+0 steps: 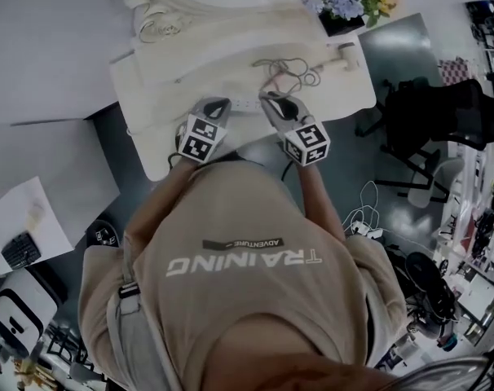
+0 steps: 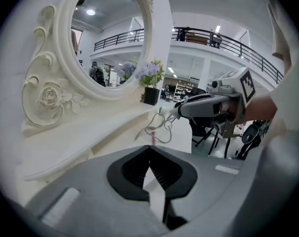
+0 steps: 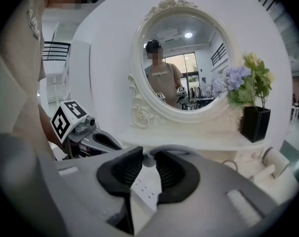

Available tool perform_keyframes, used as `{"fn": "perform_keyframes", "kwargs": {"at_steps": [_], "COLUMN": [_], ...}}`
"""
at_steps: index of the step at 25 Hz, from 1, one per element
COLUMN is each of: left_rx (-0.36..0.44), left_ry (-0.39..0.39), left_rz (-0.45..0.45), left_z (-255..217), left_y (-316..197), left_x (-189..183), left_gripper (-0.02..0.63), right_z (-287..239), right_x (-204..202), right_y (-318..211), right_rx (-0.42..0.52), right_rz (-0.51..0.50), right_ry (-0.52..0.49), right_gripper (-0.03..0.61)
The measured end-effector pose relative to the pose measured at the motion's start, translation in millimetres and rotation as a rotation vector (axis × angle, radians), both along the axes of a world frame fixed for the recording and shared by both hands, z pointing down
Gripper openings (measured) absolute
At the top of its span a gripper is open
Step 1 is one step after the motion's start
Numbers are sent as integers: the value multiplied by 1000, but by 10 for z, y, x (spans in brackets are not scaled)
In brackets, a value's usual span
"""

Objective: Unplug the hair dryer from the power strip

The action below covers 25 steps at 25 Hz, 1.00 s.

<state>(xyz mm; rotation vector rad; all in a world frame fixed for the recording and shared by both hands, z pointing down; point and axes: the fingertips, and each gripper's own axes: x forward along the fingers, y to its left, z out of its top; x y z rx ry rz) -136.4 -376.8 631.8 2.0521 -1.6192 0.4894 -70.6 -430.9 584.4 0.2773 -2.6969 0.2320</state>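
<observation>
Lower centre of the left gripper view, the left gripper's (image 2: 149,148) 2 jaws are nearly together, pinching the long white plastic power strip (image 2: 157,189). Only the right gripper view shows the right gripper (image 3: 149,157) clamped on the small round white plug (image 3: 149,161). Only the head view shows the white hair dryer (image 1: 343,54), lying upper right on the white table (image 1: 174,63).

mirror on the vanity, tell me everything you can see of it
The mirror is an oval glass in a thick cream-white frame that looks carved or moulded, with scrolls, a rose low on one side and a crest on top. It stands upright at the back of the white vanity table, on its raised shelf, beside the potted flowers. The glass reflects a person in a beige shirt and ceiling lights.
</observation>
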Motion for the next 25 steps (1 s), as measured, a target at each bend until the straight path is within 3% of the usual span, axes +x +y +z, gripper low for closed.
{"fn": "perform_keyframes", "kwargs": {"at_steps": [10,25], "left_rx": [113,465], "left_ry": [-9,8], "left_rz": [-86,-199], "left_z": [-540,-1829], "left_y": [48,39], "left_x": [-260,-733], "left_gripper": [2,2], "right_z": [-704,-1242], "right_x": [37,62], "right_y": [-274,-422], "right_rx": [81,115], "right_rz": [64,152], "right_ry": [-188,-357], "right_gripper": [94,94]}}
